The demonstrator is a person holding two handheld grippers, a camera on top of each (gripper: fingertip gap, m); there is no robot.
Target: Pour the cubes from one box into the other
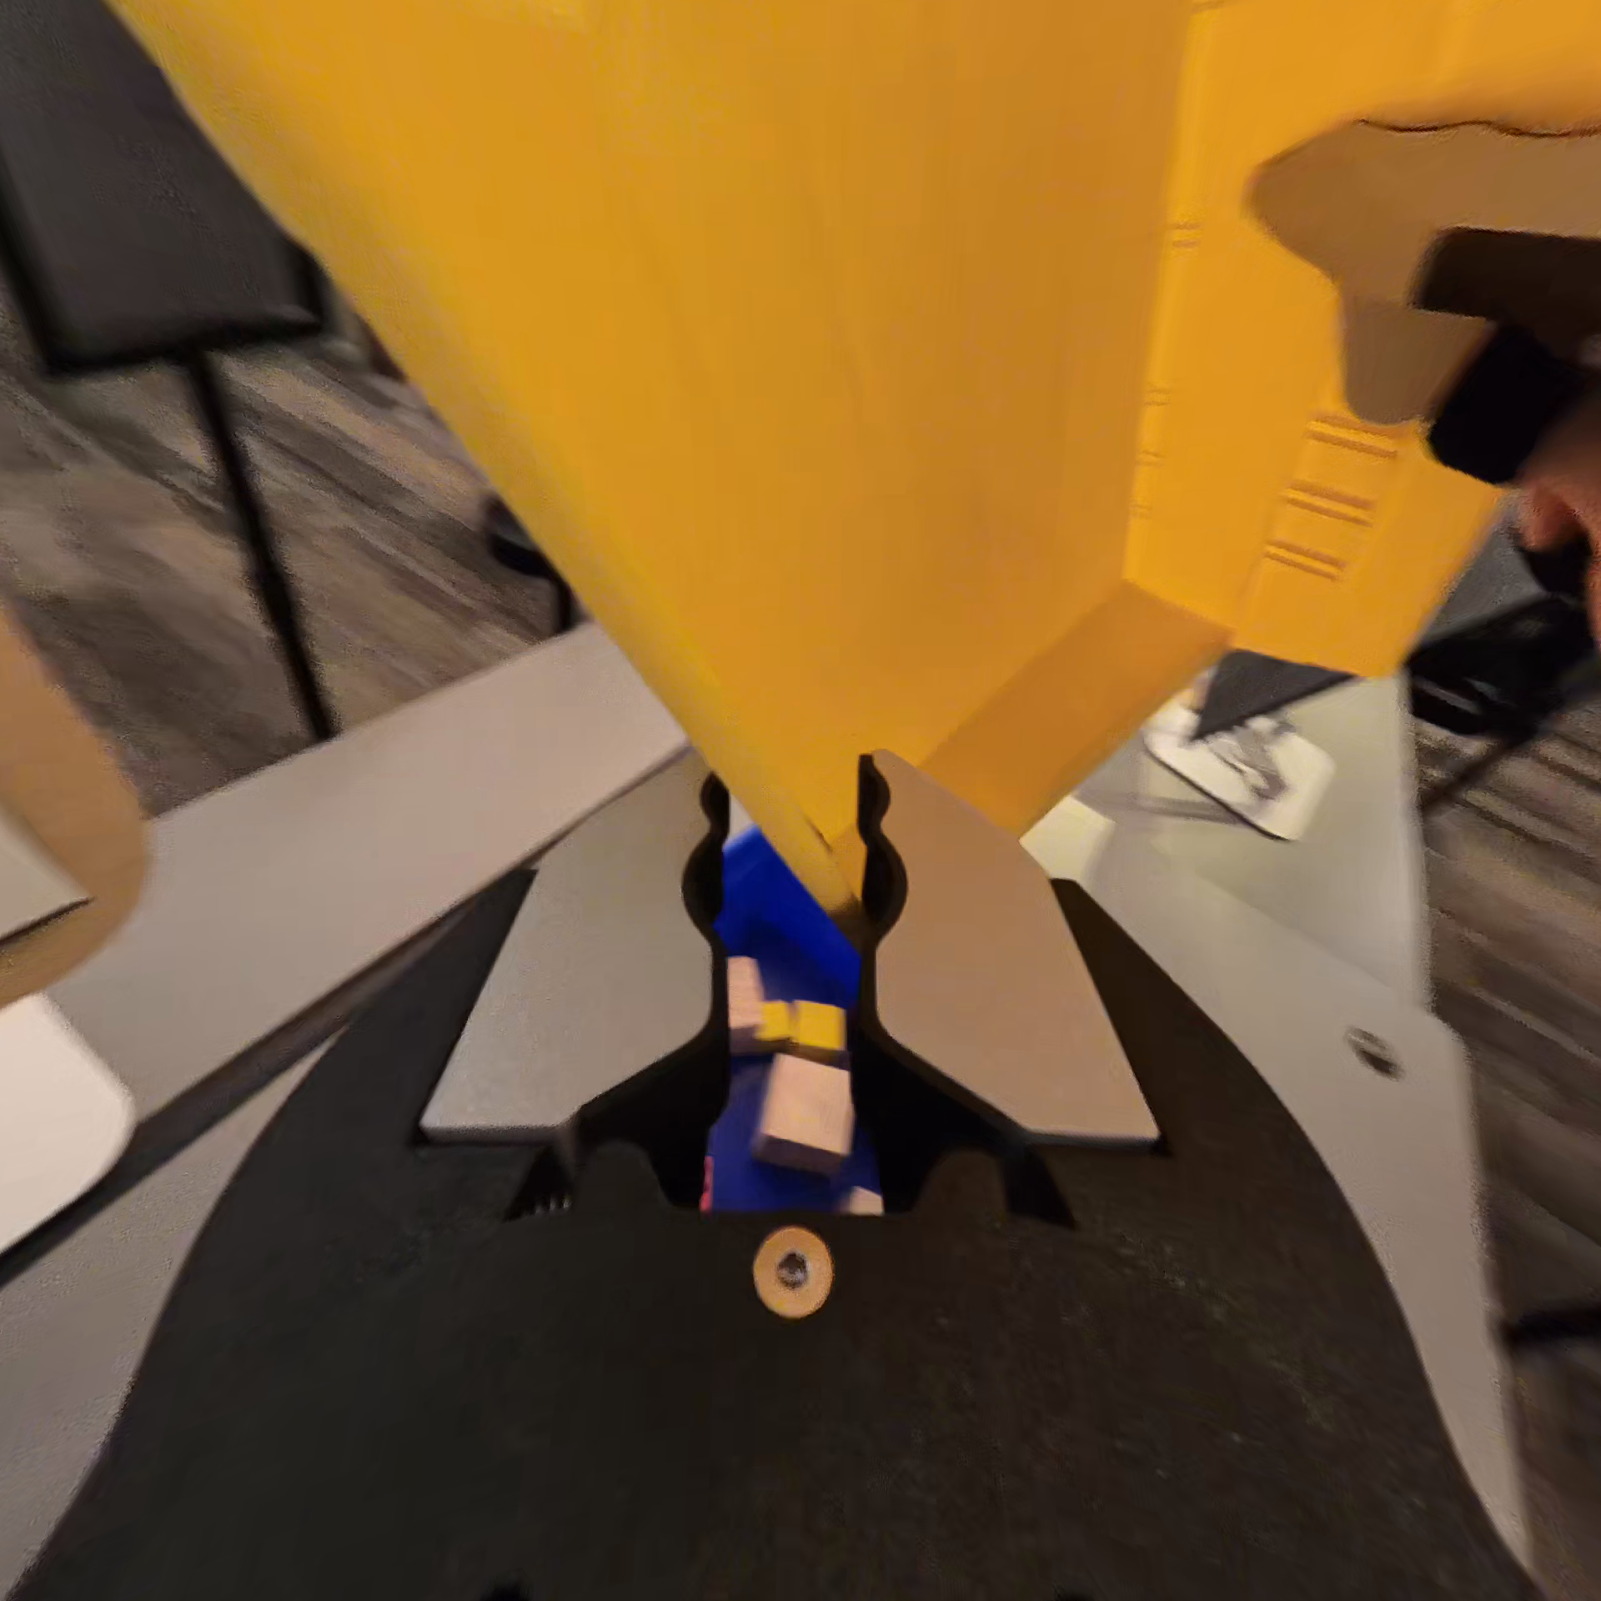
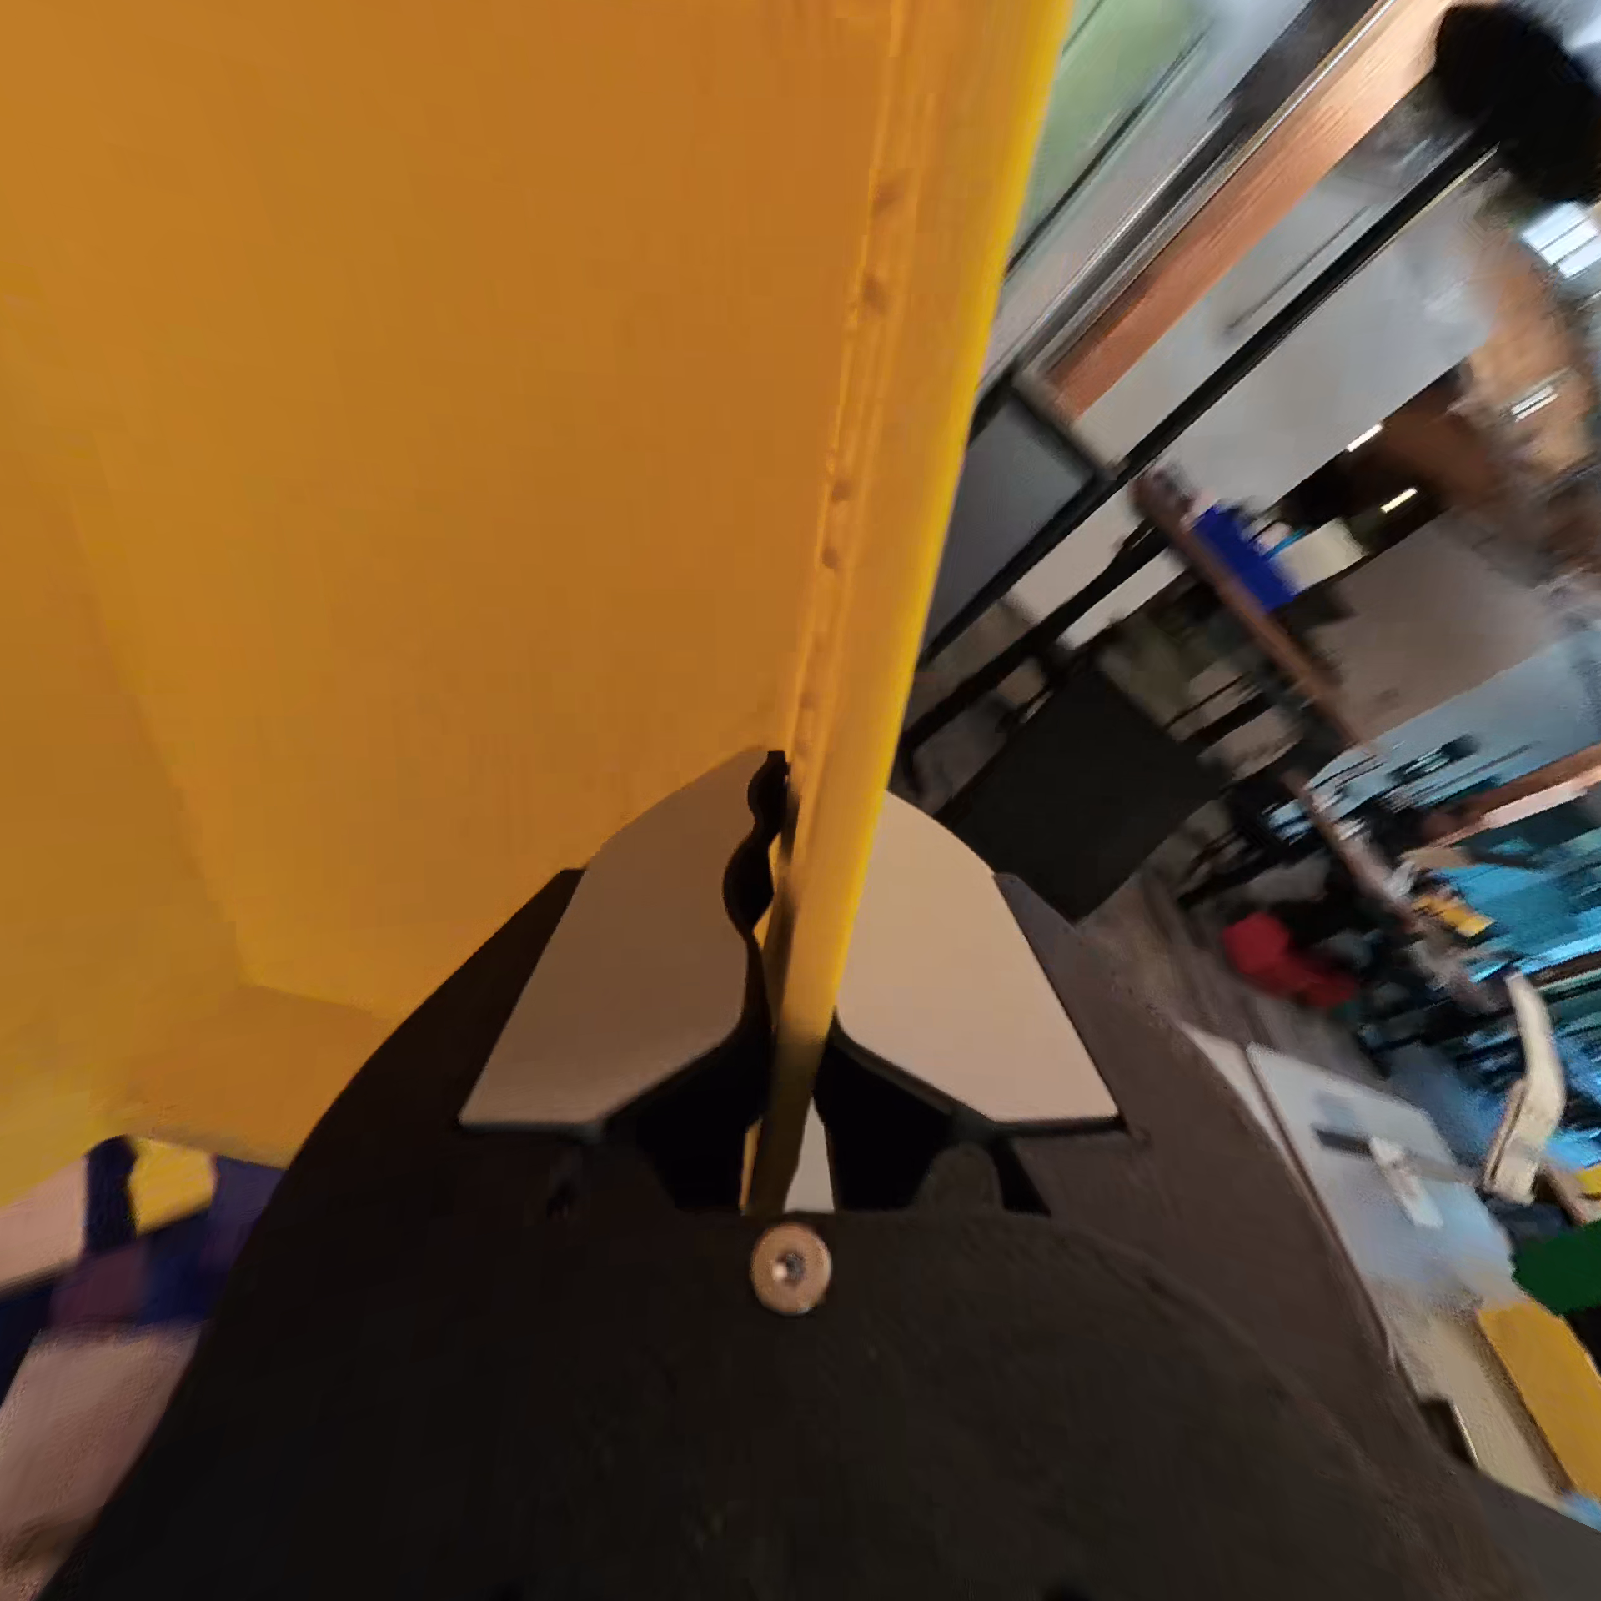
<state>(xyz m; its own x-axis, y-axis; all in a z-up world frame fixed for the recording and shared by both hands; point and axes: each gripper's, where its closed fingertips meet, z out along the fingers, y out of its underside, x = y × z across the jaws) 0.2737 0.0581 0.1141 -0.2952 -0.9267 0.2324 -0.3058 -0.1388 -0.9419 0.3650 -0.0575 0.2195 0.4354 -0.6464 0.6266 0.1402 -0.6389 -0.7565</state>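
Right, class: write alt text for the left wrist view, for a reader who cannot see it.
The left hand-held gripper clamps the rim of a tilted yellow box above a blue box holding small wooden cubes. The right hand-held gripper grips the yellow box's far side, over a grey table.

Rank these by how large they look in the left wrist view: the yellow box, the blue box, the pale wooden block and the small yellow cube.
1. yellow box, though it sits close to the camera
2. blue box, only partly visible between the fingers
3. pale wooden block
4. small yellow cube
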